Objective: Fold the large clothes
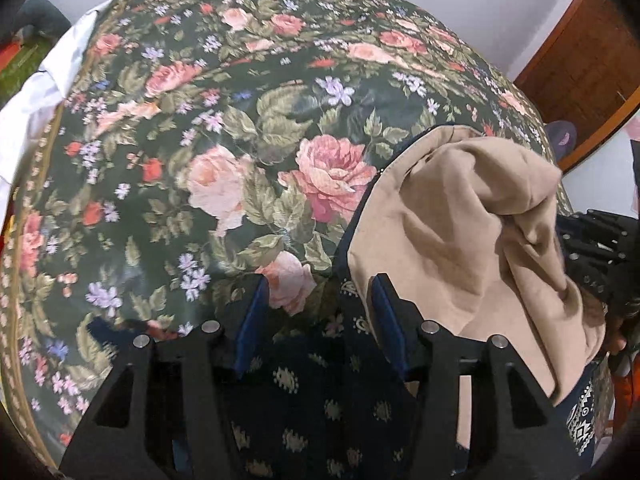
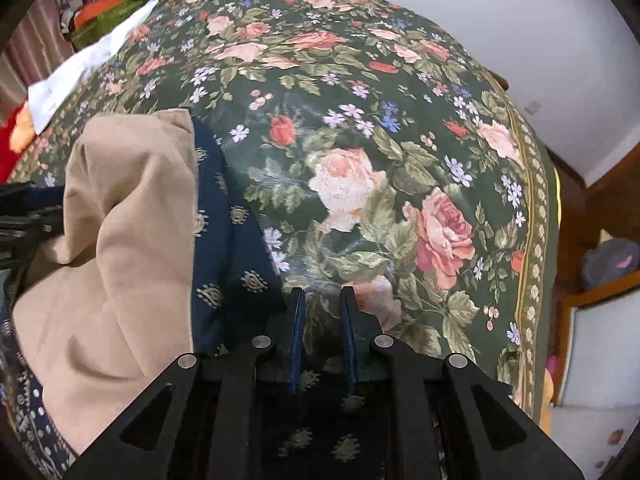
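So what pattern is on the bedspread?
Dark green bedspread with pink roses and small lilac flowers; clearest in the right wrist view.

A bed point(image 1: 208, 128) under a dark green floral cover carried a navy patterned garment point(image 2: 224, 216) with tan lining; a white cloth point(image 1: 36, 92) lay at its far edge.

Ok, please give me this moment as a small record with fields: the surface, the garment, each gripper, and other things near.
surface: floral cloth, dark green with pink roses, spread wide
garment: navy patterned fabric with tan lining, bunched and partly turned over, lying on the floral cloth
left gripper: jaws apart, navy fabric lies beneath and between the fingers, pads not pressing it
right gripper: jaws nearly closed, navy fabric under them; whether fabric is pinched cannot be told
other things: white cloth at the far left edge; wooden furniture at right
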`<state>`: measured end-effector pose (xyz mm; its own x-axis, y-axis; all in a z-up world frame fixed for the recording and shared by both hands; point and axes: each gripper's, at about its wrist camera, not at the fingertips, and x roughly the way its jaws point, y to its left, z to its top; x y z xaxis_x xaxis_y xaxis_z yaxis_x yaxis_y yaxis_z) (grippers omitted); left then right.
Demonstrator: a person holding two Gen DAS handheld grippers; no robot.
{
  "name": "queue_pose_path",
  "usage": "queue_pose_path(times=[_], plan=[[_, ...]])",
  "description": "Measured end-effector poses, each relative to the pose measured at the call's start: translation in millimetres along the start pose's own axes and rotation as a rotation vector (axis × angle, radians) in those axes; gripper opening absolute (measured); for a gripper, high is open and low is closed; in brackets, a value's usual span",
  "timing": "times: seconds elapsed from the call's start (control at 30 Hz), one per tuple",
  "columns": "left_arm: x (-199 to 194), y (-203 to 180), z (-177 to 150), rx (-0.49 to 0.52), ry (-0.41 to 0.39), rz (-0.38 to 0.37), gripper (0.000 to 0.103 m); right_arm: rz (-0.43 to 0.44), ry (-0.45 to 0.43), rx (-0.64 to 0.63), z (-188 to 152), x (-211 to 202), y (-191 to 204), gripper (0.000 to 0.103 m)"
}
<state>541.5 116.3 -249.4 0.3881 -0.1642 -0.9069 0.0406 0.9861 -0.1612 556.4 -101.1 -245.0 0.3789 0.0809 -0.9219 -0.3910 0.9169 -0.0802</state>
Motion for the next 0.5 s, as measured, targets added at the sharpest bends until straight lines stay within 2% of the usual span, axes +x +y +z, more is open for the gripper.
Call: queue_pose_path(times=[0.27,0.3,0.33,0.37,0.4,0.43,0.5], plan=[[7.6,3.5,2.1,-0.02,-0.003,-0.011,0.053,-0.072,-0.022,-0.081,-1.7,4.7,-2.5,0.013],[7.1,3.9,1.0,-0.022,-0.002,-0.01,0.053,-0.093,-0.024,-0.089,-2.1,4.6,-1.1,0.017],[6.1,4.4,-0.4,-0.022,-0.001,-0.007,0.053,-0.137,-0.028,-0.098,-2.2,4.4,-0.1,0.037],[3.2,4.6,-3.3,-0.023,-0.002,-0.002,0.053,-0.197,-0.038,-0.103,-2.8,3.4,0.7,0.051],[0.9,4.3,-5.0,-0.02,-0.002,0.001,0.053,-0.285,-0.059,-0.108,-4.2,2.3,-1.8,0.077],[-1.3,4.2,-6.7,-0.016,-0.003,0.003,0.053,-0.301,-0.065,-0.105,-4.6,1.9,-5.7,0.085],[-6.6,2.6,-10.1,0.001,-0.004,0.018,0.053,-0.219,-0.04,-0.025,-5.8,-0.5,-27.2,0.085]])
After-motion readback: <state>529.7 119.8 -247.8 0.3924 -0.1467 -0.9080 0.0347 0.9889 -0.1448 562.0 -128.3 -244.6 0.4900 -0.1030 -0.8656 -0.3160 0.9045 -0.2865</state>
